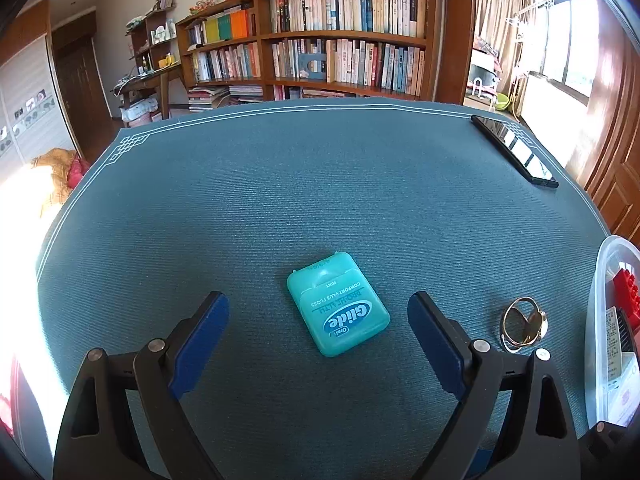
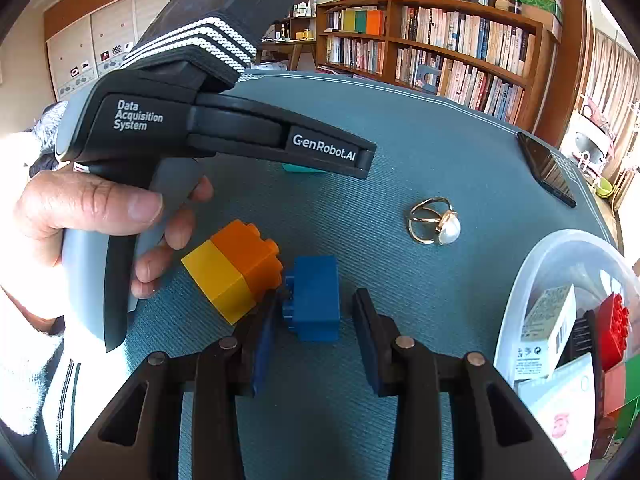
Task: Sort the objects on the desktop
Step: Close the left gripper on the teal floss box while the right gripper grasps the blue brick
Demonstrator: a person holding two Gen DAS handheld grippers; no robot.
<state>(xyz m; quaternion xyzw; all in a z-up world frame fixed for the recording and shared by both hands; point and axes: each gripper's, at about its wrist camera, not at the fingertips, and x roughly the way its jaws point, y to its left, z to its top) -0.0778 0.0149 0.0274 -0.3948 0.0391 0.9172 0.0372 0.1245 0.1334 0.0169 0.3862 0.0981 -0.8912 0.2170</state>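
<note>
Right gripper [image 2: 314,312]: blue-padded jaws stand partly apart around the blue building block [image 2: 314,298]. One pad sits at the block's studded side; the other pad stands clear of its far side, so nothing is clamped.
Blue building block: lies on its side on the teal table mat [image 2: 420,152], studs toward the orange-and-yellow block stack [image 2: 234,268], which lies tipped over just beside it, touching or nearly so.
Left gripper [image 1: 318,312]: jaws wide apart, hovering over the mat with the floss box between the pads, neither pad touching it.
Glide dental floss box [image 1: 338,306]: mint green, flat on the mat, label up, well away from the blue block on the far side of the left tool.
Left hand [image 2: 96,216]: wrapped round the grey handle of the left tool, just beyond the block stack from the blue block.
Pearl ring [image 2: 434,222]: gold, near the blue block, between it and the phone.
Phone [image 2: 546,168]: dark, at the mat's far edge, well apart from the blue block.
Clear plastic container [image 2: 516,280]: beside the blue block on the side away from the stack; holds a red block [image 2: 614,330], small cartons and a card.
Bookshelf [image 1: 344,36]: behind the table, well beyond the blue block.
</note>
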